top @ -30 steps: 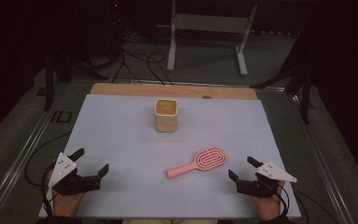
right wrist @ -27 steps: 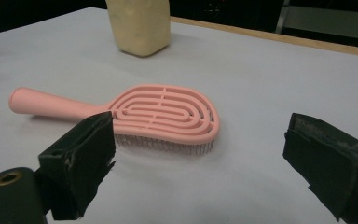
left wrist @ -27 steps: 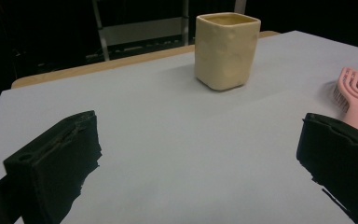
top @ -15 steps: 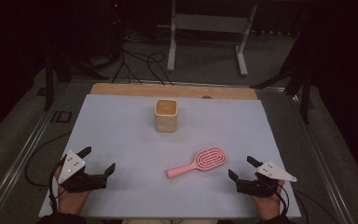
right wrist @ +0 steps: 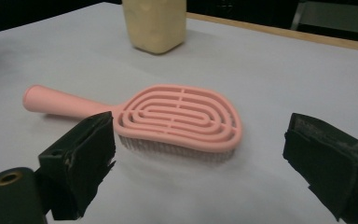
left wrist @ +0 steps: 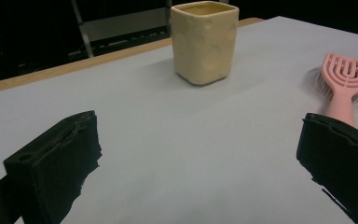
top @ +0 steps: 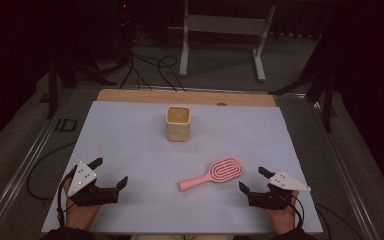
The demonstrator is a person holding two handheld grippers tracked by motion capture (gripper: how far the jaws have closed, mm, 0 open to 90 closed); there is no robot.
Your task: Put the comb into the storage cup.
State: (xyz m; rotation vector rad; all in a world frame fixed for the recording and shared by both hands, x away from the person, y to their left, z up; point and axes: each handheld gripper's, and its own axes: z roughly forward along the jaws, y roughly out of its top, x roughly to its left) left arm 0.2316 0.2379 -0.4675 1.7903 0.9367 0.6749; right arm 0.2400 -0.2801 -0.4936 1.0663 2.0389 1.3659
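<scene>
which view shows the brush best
The right gripper view: the brush lies close and whole, bristles down, ribbed back and handle clear. The high view shows it whole but small, between the grippers. The left gripper view catches just its head at the frame edge, handle partly hidden behind a jaw.

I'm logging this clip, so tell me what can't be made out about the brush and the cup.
- Pink hairbrush: left gripper view, handle end hidden behind a jaw, head cut by the right edge.
- Beige cup: right gripper view, rim cut by the top edge.
- Cup's inside bottom: high view, too small and dim.
</scene>
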